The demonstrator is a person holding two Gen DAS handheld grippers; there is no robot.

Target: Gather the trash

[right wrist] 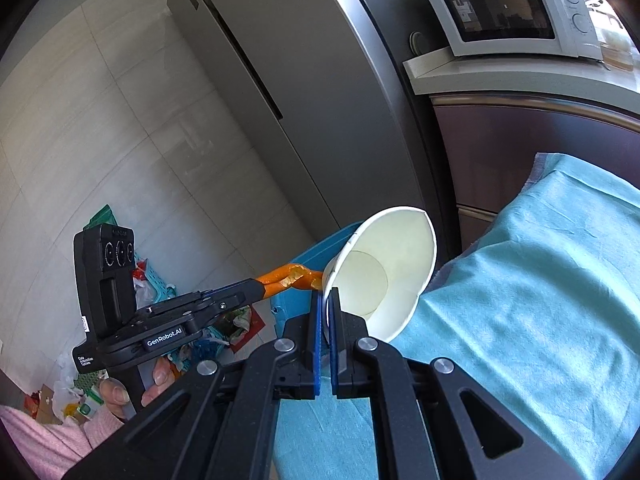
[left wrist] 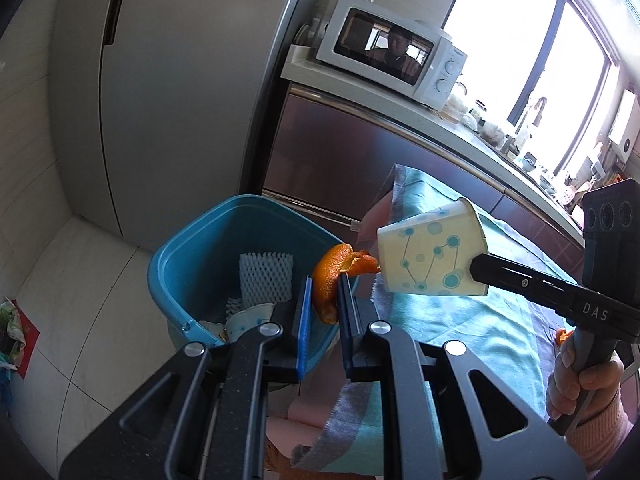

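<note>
Left gripper [left wrist: 324,300] jaws clamp orange peel [left wrist: 330,280]; right gripper [right wrist: 326,320] jaws pinch paper cup [right wrist: 384,272] wall. Blue bin [left wrist: 192,256] just ahead, likely for dropping.

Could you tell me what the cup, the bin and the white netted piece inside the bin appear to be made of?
Cup: paper, matte, printed dots; its rim dents under the pinch. Bin: likely moulded plastic, smooth blue with a slight sheen. Netted piece: probably foam fruit netting, soft white mesh.
</note>
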